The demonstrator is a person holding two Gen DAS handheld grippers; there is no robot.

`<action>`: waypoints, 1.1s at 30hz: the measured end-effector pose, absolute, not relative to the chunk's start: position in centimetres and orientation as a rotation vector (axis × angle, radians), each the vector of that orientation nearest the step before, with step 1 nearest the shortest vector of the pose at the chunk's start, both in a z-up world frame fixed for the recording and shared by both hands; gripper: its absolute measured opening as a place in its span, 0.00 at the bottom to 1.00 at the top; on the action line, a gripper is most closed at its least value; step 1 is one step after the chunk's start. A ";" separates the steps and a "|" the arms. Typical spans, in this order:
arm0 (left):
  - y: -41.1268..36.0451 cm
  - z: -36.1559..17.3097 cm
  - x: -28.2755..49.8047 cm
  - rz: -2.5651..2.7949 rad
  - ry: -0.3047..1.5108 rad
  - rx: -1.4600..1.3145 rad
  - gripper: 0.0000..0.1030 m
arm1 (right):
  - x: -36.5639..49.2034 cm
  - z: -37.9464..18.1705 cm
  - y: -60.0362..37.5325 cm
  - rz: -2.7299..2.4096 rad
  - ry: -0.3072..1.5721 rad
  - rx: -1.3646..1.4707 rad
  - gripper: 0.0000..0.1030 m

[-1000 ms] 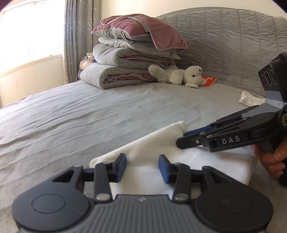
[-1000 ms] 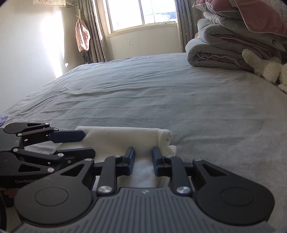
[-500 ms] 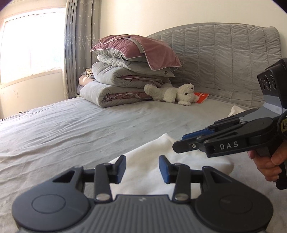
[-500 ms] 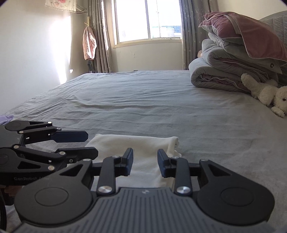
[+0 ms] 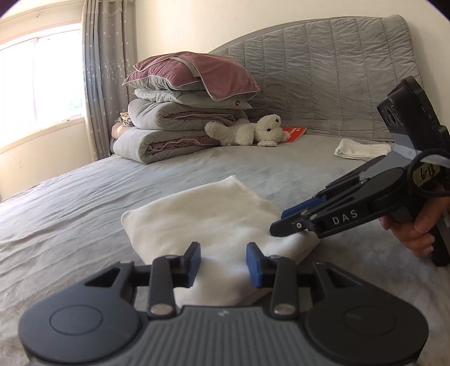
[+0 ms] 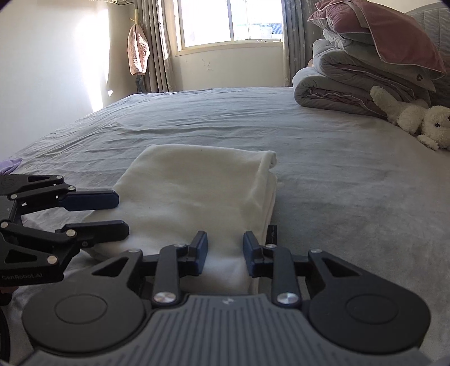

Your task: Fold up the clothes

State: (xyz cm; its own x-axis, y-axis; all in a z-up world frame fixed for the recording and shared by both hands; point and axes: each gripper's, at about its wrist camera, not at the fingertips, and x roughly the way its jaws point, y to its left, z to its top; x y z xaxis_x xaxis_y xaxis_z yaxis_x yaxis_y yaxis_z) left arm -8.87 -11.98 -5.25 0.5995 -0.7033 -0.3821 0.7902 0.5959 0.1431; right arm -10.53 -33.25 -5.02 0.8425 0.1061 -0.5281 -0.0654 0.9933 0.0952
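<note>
Folded white garment (image 5: 208, 225) lies flat on the grey bedsheet (image 5: 84, 202), near edge of bed, right in front of both cams. It's a neat multi-layer rectangle; stacked edges show on its right side in right wrist view, w/ a small dark tag poking out by the near corner.

My left gripper (image 5: 223, 263): blue pads apart w/ cloth's near edge showing between them, jaws closing, but I see a gap on each side, so pads not pressing the fabric as far as I can tell. My right gripper (image 6: 225, 254): same story, pads apart over the near right part of the garment, jaws closing, not clamped on it. In left wrist view the right gripper's tips sit at the cloth's right corner, touching or just above, can't tell which. A hand (image 5: 419, 225) wraps its handle.

Further out: second folded white cloth (image 5: 360, 149) near the quilted headboard (image 5: 323, 73), well apart from mine. White plush toy (image 5: 253, 132) beside stacked grey duvets w/ a mauve pillow (image 5: 197, 76) on top. Window (image 6: 230, 19) and curtains beyond; pink item hanging (image 6: 137, 50) on the wall.
</note>
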 end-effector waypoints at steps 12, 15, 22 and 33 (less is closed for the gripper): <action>-12.1 -5.3 -8.5 -0.863 0.315 0.317 0.35 | -7.9 -2.2 -32.5 0.073 0.473 0.073 0.31; -12.2 -5.3 -8.7 -0.861 0.315 0.319 0.35 | -6.1 -2.7 -32.2 0.087 0.495 0.063 0.31; -11.9 -5.4 -8.6 -0.868 0.318 0.308 0.35 | -5.9 -4.2 -35.1 0.045 0.536 0.138 0.22; -11.6 -5.6 -8.5 -0.871 0.322 0.292 0.35 | -7.5 -2.5 -32.8 0.089 0.488 0.113 0.36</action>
State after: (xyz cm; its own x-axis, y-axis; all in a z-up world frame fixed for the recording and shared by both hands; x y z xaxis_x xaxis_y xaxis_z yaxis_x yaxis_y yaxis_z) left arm -8.52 -11.57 -5.62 0.6017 -0.6967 -0.3907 0.7833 0.6103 0.1181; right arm -7.47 -32.83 -2.54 0.8796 0.1123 -0.4623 -0.0585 0.9899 0.1292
